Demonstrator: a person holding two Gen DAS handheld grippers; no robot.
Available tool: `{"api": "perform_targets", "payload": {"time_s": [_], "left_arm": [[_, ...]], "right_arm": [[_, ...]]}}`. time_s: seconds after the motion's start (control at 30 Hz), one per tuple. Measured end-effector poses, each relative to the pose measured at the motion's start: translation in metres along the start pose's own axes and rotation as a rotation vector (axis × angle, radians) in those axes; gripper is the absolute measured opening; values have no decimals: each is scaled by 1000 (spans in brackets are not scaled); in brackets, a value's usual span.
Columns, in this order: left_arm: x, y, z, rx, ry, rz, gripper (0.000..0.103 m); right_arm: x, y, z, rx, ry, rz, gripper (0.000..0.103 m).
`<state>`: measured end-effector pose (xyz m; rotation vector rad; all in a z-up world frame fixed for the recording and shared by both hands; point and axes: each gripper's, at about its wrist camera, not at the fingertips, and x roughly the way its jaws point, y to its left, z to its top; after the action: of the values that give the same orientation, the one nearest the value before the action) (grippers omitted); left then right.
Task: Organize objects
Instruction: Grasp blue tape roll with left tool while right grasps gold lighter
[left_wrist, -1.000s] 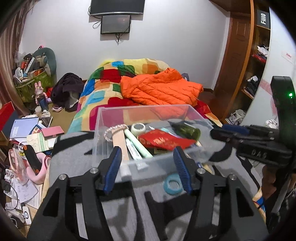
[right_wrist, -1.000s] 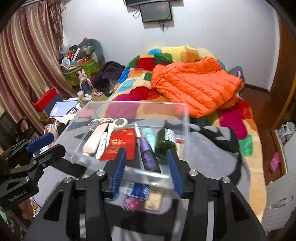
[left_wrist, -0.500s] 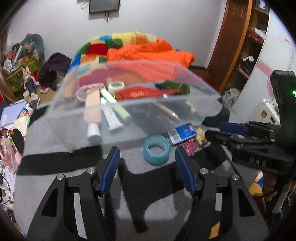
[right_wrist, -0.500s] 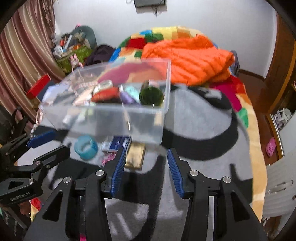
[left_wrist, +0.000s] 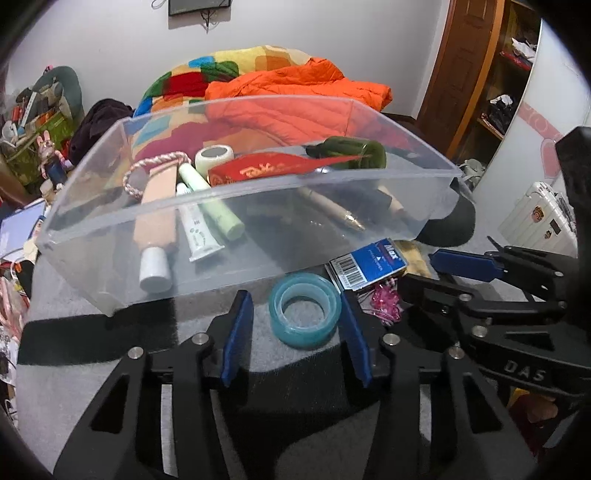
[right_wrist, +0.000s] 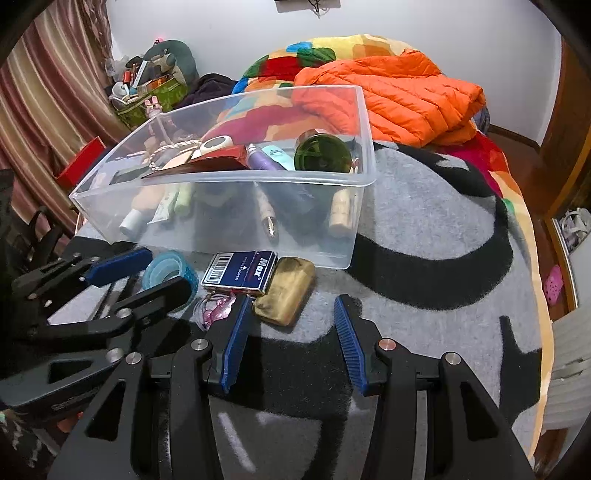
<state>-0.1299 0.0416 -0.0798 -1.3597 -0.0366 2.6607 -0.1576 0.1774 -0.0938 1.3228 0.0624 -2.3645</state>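
Note:
A clear plastic bin (left_wrist: 255, 254) (right_wrist: 229, 236) stands on the grey blanket and holds tubes, a red box, a green bottle and other small items. In front of it lie a teal tape roll (left_wrist: 305, 316) (right_wrist: 168, 269), a blue Max box (left_wrist: 369, 263) (right_wrist: 240, 273), a gold pouch (right_wrist: 286, 291) and a pink trinket (left_wrist: 386, 299) (right_wrist: 216, 312). My left gripper (left_wrist: 295, 317) is open with the tape roll between its fingers. My right gripper (right_wrist: 288, 325) is open, just in front of the gold pouch.
An orange jacket (right_wrist: 388, 92) and a colourful quilt (left_wrist: 177, 81) lie behind the bin. Clutter sits on the floor at the left (right_wrist: 147, 92). A wooden door (left_wrist: 469, 62) and a shelf are at the right.
Both grippers have dropped and moved forward toward the loose items in front of the bin. The tape roll now sits between my left fingers. Both stay open.

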Motion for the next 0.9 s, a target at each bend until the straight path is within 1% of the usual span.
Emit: {"api": "perform_targets", "payload": {"time_s": [0.03, 0.07, 0.1, 0.13, 0.17, 0.23, 0.33, 0.57, 0.73, 0.9], "left_arm": [[0, 1, -1, -6, -4, 0, 44], [0, 0, -1, -5, -10, -1, 38], [-1, 0, -2, -3, -14, 4, 39], [-2, 0, -2, -5, -21, 11, 39], [-3, 0, -3, -2, -28, 13, 39], [-5, 1, -5, -2, -32, 14, 39], [-10, 2, -9, -7, -41, 12, 38], [-32, 2, -19, -21, -88, 3, 38], [-55, 3, -18, -38, -140, -6, 39], [-77, 6, -13, -50, -197, -5, 39]], "right_arm": [[0, 1, 0, -7, -3, -5, 43], [1, 1, 0, -9, -4, -9, 43], [2, 1, 0, -7, -6, -9, 42], [2, 0, 0, -1, -11, -10, 34], [3, -2, 0, 2, -8, -7, 29], [1, -5, 0, 9, -12, 6, 23], [-2, -9, -3, 21, -17, -3, 23], [-21, -18, -16, 64, -34, 8, 23], [-41, -20, -17, 82, -76, 18, 22], [-61, -13, -13, 77, -134, 36, 22]]}}
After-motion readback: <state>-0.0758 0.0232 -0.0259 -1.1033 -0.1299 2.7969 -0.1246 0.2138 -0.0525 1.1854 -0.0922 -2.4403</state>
